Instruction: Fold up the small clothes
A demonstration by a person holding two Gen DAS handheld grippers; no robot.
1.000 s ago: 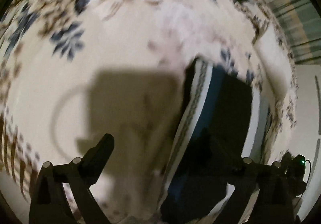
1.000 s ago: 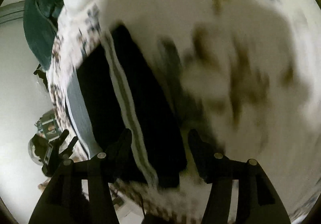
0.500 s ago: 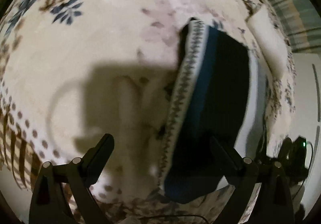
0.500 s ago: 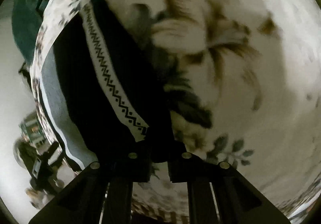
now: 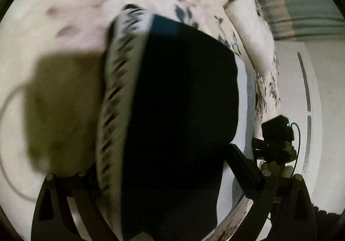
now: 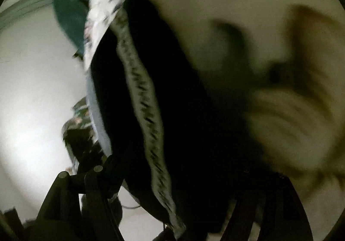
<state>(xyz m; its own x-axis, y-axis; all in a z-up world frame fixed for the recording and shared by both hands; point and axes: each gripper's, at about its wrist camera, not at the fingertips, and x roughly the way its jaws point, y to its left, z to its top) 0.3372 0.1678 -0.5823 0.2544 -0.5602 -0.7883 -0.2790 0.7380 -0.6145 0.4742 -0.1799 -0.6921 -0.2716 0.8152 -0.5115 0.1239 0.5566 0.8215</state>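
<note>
- Dark navy cloth, the folded garment [image 5: 183, 111], fills the middle of the left wrist view; a pale patterned band [image 5: 116, 111] runs down its left edge from upper centre to the bottom of the frame.
- It lies on a cream floral bed cover [image 5: 64, 14], which takes up the upper left of that frame.
- Left gripper [image 5: 159, 163]: its jaws stand wide apart, one finger [image 5: 243, 165] showing at lower right, the other mostly hidden behind the band at lower left. The garment lies between them; whether either pad touches it I cannot tell through the blur.
- In the right wrist view the same garment [image 6: 185, 122] runs from upper centre down to the bottom, its band [image 6: 146, 111] slanting down the middle.
- Right gripper [image 6: 179, 180]: the jaws are opening, already wide, with the garment's near end between them and apparently not pinched.
- At the right edge of the left wrist view a black device [image 5: 278, 131] with a green light sits beyond the bed's edge.
</note>
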